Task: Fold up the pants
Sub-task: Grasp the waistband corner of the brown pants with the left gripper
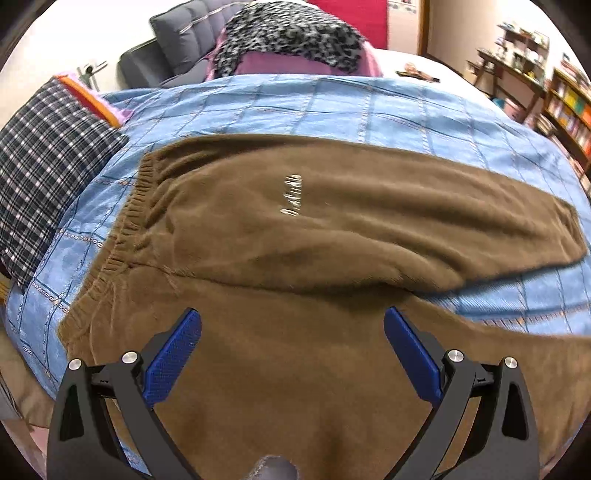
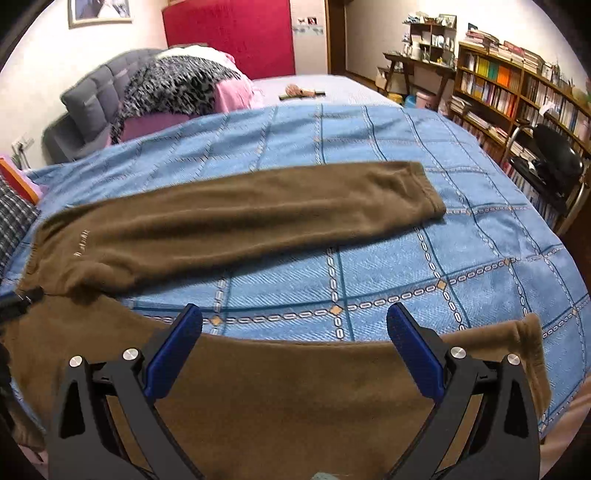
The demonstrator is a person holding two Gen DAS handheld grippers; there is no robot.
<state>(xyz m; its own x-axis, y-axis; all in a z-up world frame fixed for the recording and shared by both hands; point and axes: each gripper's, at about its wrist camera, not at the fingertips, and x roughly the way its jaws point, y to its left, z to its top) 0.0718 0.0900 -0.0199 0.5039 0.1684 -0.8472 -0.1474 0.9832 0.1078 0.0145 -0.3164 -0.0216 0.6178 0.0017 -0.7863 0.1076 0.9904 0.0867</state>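
Bedroom scene: a bed covered by a blue checked bedspread (image 2: 406, 206) filled most of both views, with a grey padded headboard (image 2: 92, 99) at the far left, a leopard-print throw (image 2: 170, 86) over pink bedding beside it, a red panel (image 2: 236, 33) on the far wall, and a wooden bookshelf (image 2: 517, 96) packed with books along the right. A dark plaid pillow (image 1: 48, 158) sat at the left edge of the bed, next to an orange-edged item. The brown pants (image 1: 295, 229) lay spread flat on the bedspread, elastic waistband to the left, small pale lettering on the upper thigh, legs running out to the right. The far leg lay straight with its cuff ending mid-bed; the near leg ran along the near edge of the bed, its cuff at the right. A wedge of blue bedspread showed between the two legs. The left gripper (image 1: 292, 325) hovered over the near leg close to the crotch area, its blue-padded fingers (image 1: 173, 354) spread wide with nothing between them. The right gripper (image 2: 294, 323) hovered over the near leg further right, toward the cuff, fingers (image 2: 417, 354) likewise spread wide, gripping nothing. Contact between either gripper and the fabric below could not be told.
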